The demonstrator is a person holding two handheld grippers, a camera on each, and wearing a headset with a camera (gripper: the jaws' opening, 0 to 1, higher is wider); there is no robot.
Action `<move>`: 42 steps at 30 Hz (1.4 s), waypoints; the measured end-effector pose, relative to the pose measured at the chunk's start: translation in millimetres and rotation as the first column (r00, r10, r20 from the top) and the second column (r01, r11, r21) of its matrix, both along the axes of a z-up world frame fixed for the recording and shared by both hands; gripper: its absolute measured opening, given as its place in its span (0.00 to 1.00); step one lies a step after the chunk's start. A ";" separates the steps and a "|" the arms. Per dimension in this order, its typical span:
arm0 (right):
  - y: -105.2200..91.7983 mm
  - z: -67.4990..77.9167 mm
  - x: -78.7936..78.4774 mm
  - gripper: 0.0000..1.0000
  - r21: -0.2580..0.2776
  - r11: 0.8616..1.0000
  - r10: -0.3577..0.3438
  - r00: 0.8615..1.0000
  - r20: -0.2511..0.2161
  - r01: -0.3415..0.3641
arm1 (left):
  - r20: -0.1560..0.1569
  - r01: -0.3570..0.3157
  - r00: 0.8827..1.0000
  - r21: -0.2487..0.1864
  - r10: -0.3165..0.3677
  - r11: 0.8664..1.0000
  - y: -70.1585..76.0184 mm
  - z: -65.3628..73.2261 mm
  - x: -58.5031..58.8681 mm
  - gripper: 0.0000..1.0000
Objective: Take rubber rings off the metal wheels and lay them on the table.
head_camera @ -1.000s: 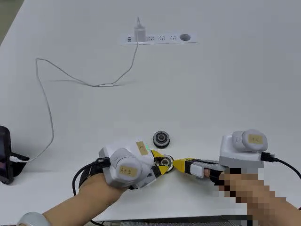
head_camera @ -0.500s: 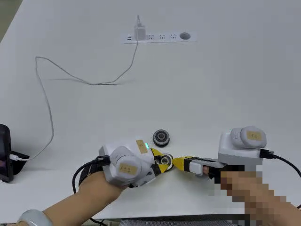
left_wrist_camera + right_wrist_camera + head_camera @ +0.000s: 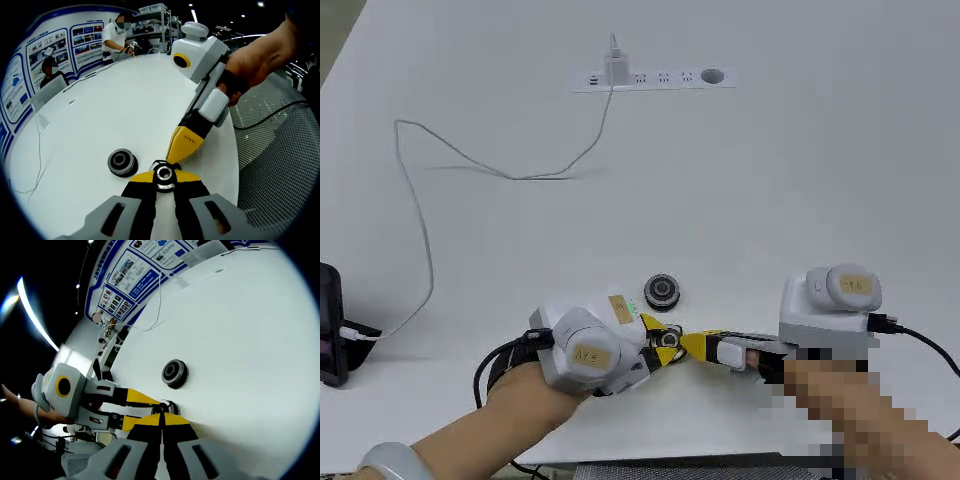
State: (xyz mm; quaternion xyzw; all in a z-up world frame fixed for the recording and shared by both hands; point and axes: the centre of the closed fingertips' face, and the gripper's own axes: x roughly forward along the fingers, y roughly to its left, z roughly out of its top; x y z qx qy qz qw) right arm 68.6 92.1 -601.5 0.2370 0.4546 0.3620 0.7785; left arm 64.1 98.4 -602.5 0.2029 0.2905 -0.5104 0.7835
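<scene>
At lower centre of the head view, a small metal wheel point(image 3: 164, 175) is held just above the near edge of the white table point(image 3: 770, 180), with both tools on it. A dark rubber ring point(image 3: 156, 164) shows at its upper left rim in the left gripper view. The ring looks still on the wheel; can't tell if it is partly lifted.

Left gripper point(image 3: 657, 341): yellow jaws clamped on the wheel from either side, acting as the vise. Right gripper point(image 3: 161, 419): comes in from the right of the head view, jaws pressed together to a single wedge, tip touching the wheel's rim. Can't tell whether it nips the rubber or only pokes at it.

Second wheel point(image 3: 663, 291) lies flat on the table just above the held one in frame, apart from both tools, black ring still on.

Farther out: a white power strip point(image 3: 665, 79) at top centre with a charger point(image 3: 617, 68) plugged in. Its white cable point(image 3: 420, 230) loops down the left side to a dark phone point(image 3: 330, 325) at the left edge.

Step, my read: peeling the ring off the first wheel, early in the task, no loose ring on the table. The next move needs the right tip to get under or grip the rubber. It should then pull away from the wheel while the left clamp holds firm, stretching the ring over the rim, and lay it on the table.
</scene>
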 end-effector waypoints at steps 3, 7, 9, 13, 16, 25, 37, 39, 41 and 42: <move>1.1 1.1 -0.3 0.01 0.007 1.000 -0.002 1.000 -0.001 0.002 | 0.000 0.000 1.000 -0.001 0.000 1.000 0.0 0.1 -0.1 0.12; 5.0 4.7 -1.1 0.01 0.019 1.000 0.005 1.000 0.000 -0.005 | 0.000 0.001 1.000 -0.001 -0.001 1.000 0.0 0.1 -0.4 0.12; 9.0 8.9 -2.1 0.01 0.035 0.999 0.009 1.000 0.000 -0.009 | 0.000 0.002 1.000 0.000 -0.002 1.000 0.0 0.1 -0.4 0.12; 13.6 14.6 -2.4 0.01 0.061 0.998 0.016 1.000 0.010 -0.017 | 0.000 0.003 1.000 0.000 -0.003 1.000 0.1 0.0 -0.4 0.12; 13.5 18.3 0.9 0.01 0.055 0.998 0.008 1.000 0.017 -0.009 | 0.000 0.004 1.000 -0.001 -0.004 1.000 0.2 0.1 -0.5 0.12; 8.9 10.6 5.2 0.01 0.033 0.999 -0.009 1.000 0.002 0.009 | -0.006 0.008 1.000 -0.015 -0.008 1.000 0.5 0.0 0.4 0.13; 8.0 4.4 5.2 0.02 -0.006 1.000 -0.012 1.000 0.008 0.012 | 0.020 0.025 0.999 -0.033 -0.024 0.999 3.8 5.8 -1.5 0.18; 8.1 4.3 5.7 0.02 -0.005 1.000 -0.014 1.000 0.006 0.014 | 0.034 0.025 0.999 -0.046 -0.023 0.999 4.0 9.3 -1.5 0.20; 7.8 4.1 5.9 0.02 -0.008 1.000 -0.014 1.000 0.007 0.014 | 0.038 0.020 0.999 -0.042 -0.018 0.999 5.9 9.3 -1.6 0.21; 7.3 3.6 6.7 0.02 -0.008 1.000 -0.015 1.000 0.007 0.015 | 0.040 0.018 0.999 -0.043 -0.017 0.999 6.9 9.6 -2.1 0.22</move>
